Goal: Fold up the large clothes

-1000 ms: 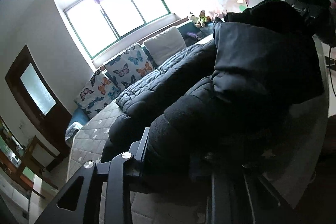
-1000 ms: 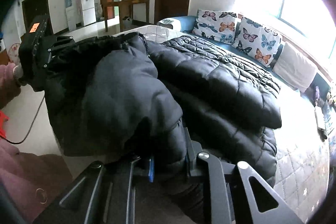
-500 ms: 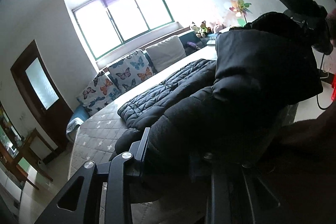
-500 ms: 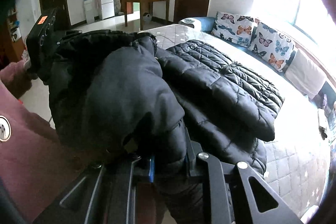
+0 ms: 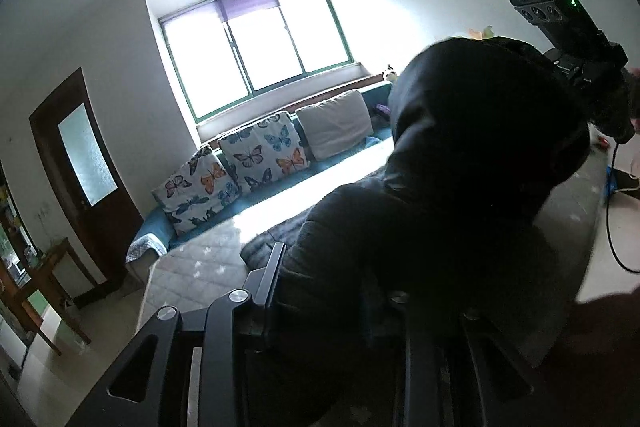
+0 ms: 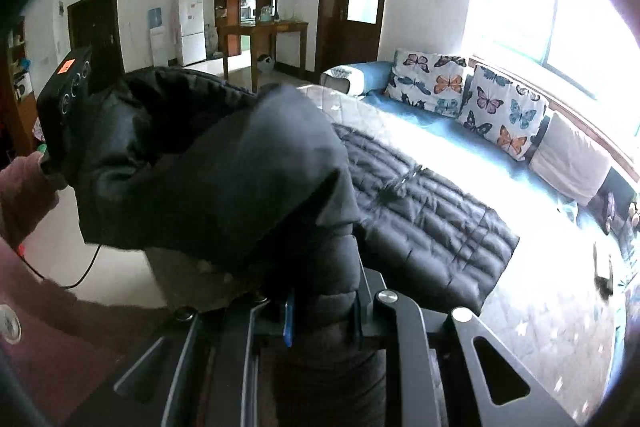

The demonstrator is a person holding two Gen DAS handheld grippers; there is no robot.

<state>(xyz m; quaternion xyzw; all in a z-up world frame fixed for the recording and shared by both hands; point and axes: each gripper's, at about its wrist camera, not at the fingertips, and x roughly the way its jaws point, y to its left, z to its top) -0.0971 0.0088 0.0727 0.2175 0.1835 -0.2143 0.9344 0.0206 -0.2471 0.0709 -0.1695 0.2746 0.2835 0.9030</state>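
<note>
Black and puffy, the big jacket is the thing to fold. Part of it lies flat on the bed, just ahead of the right gripper and off to its right side. The other part is lifted up in the air

The right gripper is squeezed shut on a thick fold of the jacket. The left gripper is pinching the jacket too, with its jaws closed tight on the cloth. The raised edge of the jacket runs from one gripper across to the other, so its long way goes side to side between them. Each gripper shows up at the far end of the lifted part in the other's view

I think the next move is to carry the raised half forward, away from both grippers, and lay it on the flat half. Both are holding, so neither one is nearer; they should move together

No boxes or baskets are close by. Butterfly pillows sit far ahead under the window
</note>
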